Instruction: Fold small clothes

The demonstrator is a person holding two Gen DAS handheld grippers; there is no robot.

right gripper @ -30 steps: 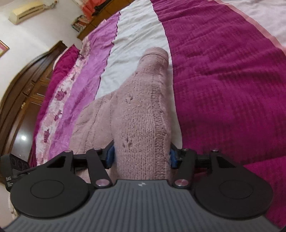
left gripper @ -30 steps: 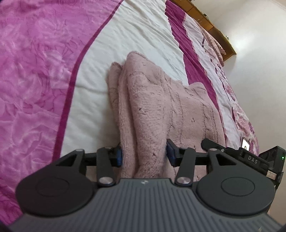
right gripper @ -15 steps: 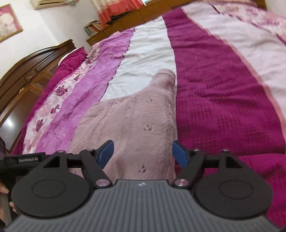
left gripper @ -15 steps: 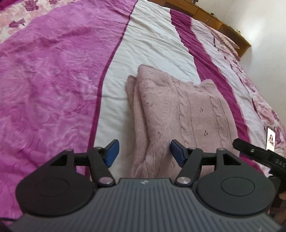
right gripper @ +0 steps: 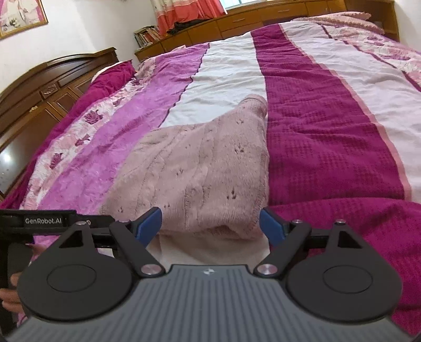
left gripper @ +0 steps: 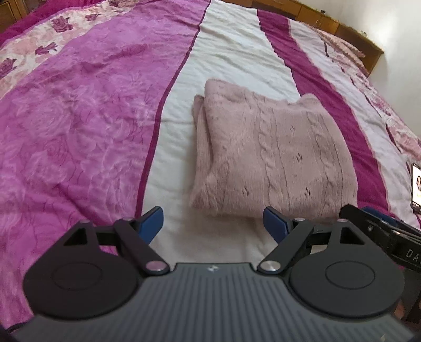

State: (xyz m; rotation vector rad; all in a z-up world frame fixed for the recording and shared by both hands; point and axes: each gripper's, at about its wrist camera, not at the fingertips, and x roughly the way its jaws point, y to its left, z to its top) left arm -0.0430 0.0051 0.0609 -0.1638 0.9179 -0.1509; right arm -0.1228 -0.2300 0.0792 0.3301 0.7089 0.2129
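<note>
Left gripper pose: the left gripper (left gripper: 212,223) is held low over the bed, pointing along the white stripe of the bedspread (left gripper: 79,126), level with the near edge of the folded sweater.
Right gripper pose: the right gripper (right gripper: 209,223) is held low beside it, pointing at the sweater's near folded edge; its black body also shows at the right border of the left wrist view.
Left gripper state: its blue fingers (left gripper: 151,223) stand wide apart and hold nothing; bare white bedspread lies between them, just short of the sweater.
Right gripper state: its blue fingers (right gripper: 148,223) stand wide apart and hold nothing; the sweater's near edge lies in the gap, and contact cannot be judged.
Sweater: the pink cable-knit sweater (left gripper: 268,160) lies folded into a rough rectangle on the white stripe, its right side reaching the dark magenta stripe; a narrower layer peeks out along its left edge.
Open room: bare bedspread spreads wide to the left, right and beyond the sweater.
Phone: a lit phone (left gripper: 416,188) lies near the bed's right edge, apart from the sweater.
Far edge: a wooden headboard (right gripper: 52,79) and low wooden cabinets (right gripper: 236,21) border the bed.
</note>
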